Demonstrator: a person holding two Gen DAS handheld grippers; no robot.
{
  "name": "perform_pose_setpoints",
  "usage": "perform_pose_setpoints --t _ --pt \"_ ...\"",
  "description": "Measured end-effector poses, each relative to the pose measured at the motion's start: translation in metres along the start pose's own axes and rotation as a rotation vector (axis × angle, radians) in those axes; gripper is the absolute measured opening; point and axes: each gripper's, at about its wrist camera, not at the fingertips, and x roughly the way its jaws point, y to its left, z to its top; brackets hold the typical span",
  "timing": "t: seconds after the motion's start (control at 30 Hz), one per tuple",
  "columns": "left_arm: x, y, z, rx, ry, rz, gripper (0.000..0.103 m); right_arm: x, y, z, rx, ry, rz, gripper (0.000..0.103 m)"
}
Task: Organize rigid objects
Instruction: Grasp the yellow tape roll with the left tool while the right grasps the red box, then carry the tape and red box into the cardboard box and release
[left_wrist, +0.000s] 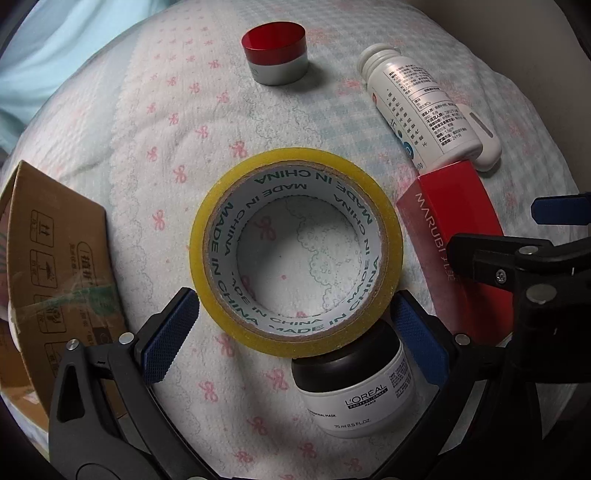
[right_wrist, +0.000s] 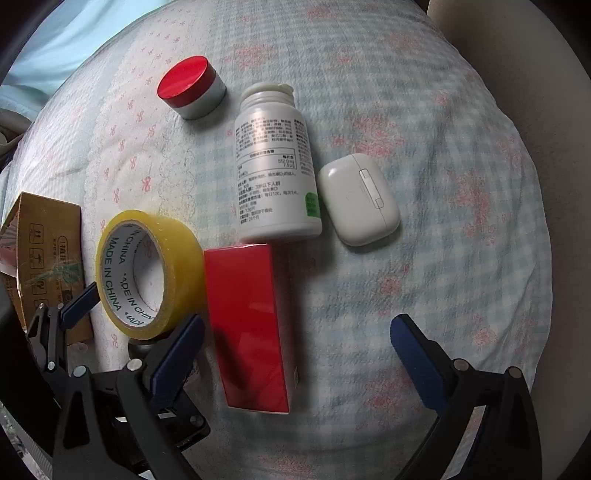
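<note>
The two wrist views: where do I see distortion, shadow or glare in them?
Left wrist view: fisheye bends the edges; the tape roll is sharp and shadows its own core. Right wrist view: edges also curve; a dark finger shadow falls on the glossy red box; the far bedding looks soft.

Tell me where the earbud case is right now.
In the right wrist view, the earbud case lies on the quilt, just right of the lying white bottle and above-right of the red box.
</note>
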Motion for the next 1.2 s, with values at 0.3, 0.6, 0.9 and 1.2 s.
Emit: perform_pose_setpoints --t 0.3,0.6,0.9,1.2 --pt "0.013 0.0 0.015 0.04 -0.061 -0.004 0.103 0.019 0.003 0.001 0.03 0.05 0.073 0.08" --pt "0.015 0.005 0.021 0.076 -0.092 -0.034 0.099 0.03 0.019 0.002 -0.003 0.037 0.082 0.045" --pt "0.009 0.001 0.024 0.074 -0.083 -0.026 0.099 0.028 0.037 0.003 -0.029 0.022 0.061 0.041" --pt "-0.021 0.004 0.031 0.08 -0.131 -0.007 0.099 -0.002 0.019 0.009 0.006 0.002 0.076 0.039"
